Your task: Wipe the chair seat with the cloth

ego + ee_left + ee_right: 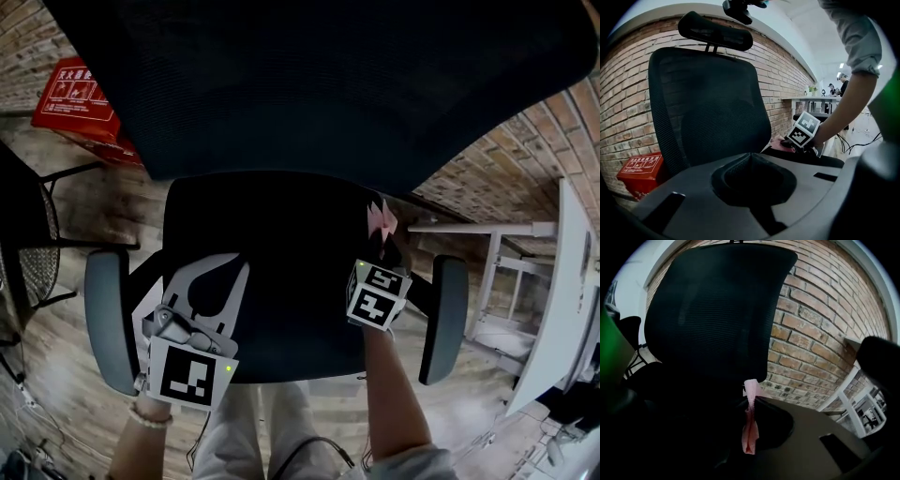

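The right claw (751, 397) is gripping the pink cloth (750, 437): its jaws are closing on the fabric, with one end sticking up past the tips and the rest bunching between them. This claw is positioning the cloth over the rear right part of the black chair seat (281, 244), close to the base of the mesh backrest (319, 75). Whether the cloth is touching the seat is not showing clearly. The left claw (750, 158) is resting closed and empty, hovering over the seat's front left area, near the left armrest (105, 319). A red box (80, 98) is sitting on the floor behind the chair.
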{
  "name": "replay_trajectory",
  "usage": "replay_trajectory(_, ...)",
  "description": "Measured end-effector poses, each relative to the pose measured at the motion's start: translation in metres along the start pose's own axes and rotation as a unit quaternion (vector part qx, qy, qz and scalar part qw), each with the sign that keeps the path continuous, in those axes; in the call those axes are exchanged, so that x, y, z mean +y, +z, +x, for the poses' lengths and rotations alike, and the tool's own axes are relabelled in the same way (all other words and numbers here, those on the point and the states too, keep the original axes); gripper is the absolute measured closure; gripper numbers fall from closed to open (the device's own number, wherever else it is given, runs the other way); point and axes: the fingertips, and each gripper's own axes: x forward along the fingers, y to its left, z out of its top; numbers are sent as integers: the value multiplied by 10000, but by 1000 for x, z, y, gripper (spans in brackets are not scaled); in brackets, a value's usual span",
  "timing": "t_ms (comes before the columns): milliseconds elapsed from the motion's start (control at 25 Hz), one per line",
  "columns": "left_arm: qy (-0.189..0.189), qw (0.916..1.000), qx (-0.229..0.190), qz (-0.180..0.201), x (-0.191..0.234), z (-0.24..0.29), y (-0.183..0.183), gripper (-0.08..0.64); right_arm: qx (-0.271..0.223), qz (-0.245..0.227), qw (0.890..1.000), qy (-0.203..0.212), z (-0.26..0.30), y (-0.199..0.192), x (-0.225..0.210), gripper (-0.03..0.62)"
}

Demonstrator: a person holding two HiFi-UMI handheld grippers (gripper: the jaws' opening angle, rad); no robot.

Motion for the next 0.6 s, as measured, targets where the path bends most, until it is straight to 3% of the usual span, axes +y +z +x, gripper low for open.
replay_trajectory(320,13,10000,10,-11,10,-2,-13,541,332,310,9974,564,22,-15,36,537)
replay_trajectory(600,122,9999,86,-37,7,-9,-17,541,333,189,9938,1042,30,-14,68,537)
